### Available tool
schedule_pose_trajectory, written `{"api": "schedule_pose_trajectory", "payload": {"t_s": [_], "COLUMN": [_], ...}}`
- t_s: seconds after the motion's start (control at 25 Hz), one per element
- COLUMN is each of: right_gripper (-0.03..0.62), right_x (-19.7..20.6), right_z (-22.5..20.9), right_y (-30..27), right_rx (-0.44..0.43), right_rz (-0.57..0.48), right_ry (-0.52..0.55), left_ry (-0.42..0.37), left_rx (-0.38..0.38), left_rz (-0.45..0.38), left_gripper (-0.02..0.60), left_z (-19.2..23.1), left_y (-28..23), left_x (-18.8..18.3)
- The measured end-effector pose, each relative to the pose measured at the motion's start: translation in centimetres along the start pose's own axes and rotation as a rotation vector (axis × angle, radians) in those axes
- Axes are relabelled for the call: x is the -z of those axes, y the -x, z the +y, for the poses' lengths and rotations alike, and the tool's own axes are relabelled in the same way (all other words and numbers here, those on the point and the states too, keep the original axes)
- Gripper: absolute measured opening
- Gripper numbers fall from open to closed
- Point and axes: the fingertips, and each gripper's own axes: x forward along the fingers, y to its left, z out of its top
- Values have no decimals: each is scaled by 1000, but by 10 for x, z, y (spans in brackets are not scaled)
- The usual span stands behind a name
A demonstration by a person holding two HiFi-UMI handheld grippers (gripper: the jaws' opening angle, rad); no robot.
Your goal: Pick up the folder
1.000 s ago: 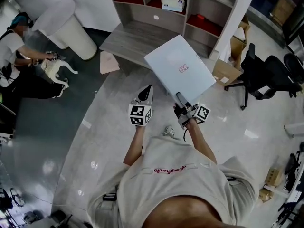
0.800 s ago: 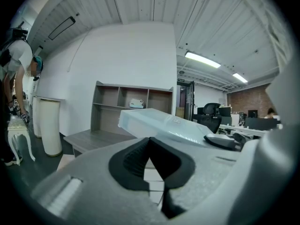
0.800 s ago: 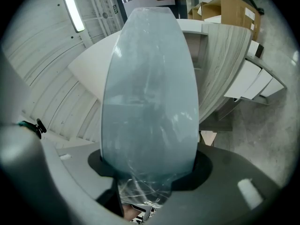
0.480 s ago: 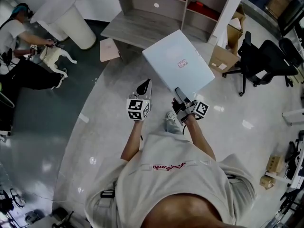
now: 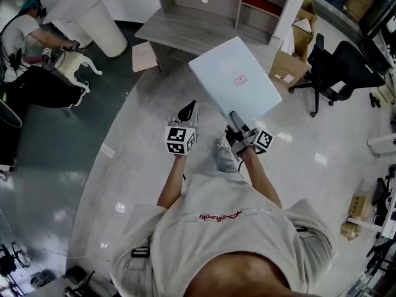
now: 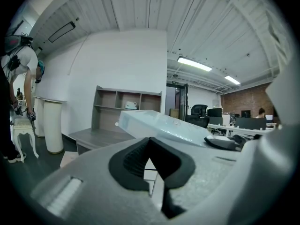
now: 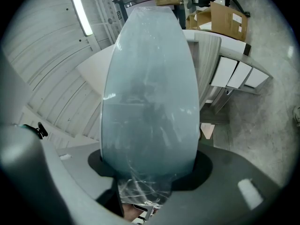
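The folder (image 5: 235,79) is a large pale blue flat case with a small red label. It is carried tilted in the air above the floor. My right gripper (image 5: 236,119) is shut on its near edge, and in the right gripper view the folder (image 7: 150,93) fills the space between the jaws of that gripper (image 7: 149,175). My left gripper (image 5: 189,108) hangs to the left of the folder, apart from it, with its black tips together and nothing in them. In the left gripper view the folder (image 6: 164,125) shows beyond that gripper's (image 6: 151,150) pads.
A grey shelf unit with a low desk (image 5: 185,33) stands ahead. Left of it is a white round column (image 5: 93,17), and a person (image 5: 28,39) bends over a small white stool. Cardboard boxes (image 5: 291,70) and a black office chair (image 5: 346,64) stand at the right. A pink sheet (image 5: 145,57) lies on the floor.
The shelf and desk have slid toward the top of the head view. Both grippers and the folder moved along with the person, and the right gripper's hold is unchanged.
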Motion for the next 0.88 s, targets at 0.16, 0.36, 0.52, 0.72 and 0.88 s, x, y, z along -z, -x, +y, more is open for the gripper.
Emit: {"api": "schedule_pose_trajectory", "payload": {"t_s": [0.16,0.36,0.52,0.72,0.88], "right_gripper": [285,285,285,285,285], "right_x": [16,28,33,36,38], "right_z": [9,17,21,26,27], "right_y": [16,44,62,76,80], "right_rx": [-6,-5,-8,-12,-11], "right_rz": [0,0,-9,-18,-14], "right_ry": [6,8,4,7,11], "left_ry": [2,7,9,8,5], "left_rx": [3,13,18,22,21], "left_rz": [-7,-12,-14,-15,-19], "left_gripper": [0,0,0,0,0], "left_z": [-11,-36,-51,-65,-69], "left_y": [18,33,41,47,49], "left_x": [2,8,13,14,14]}}
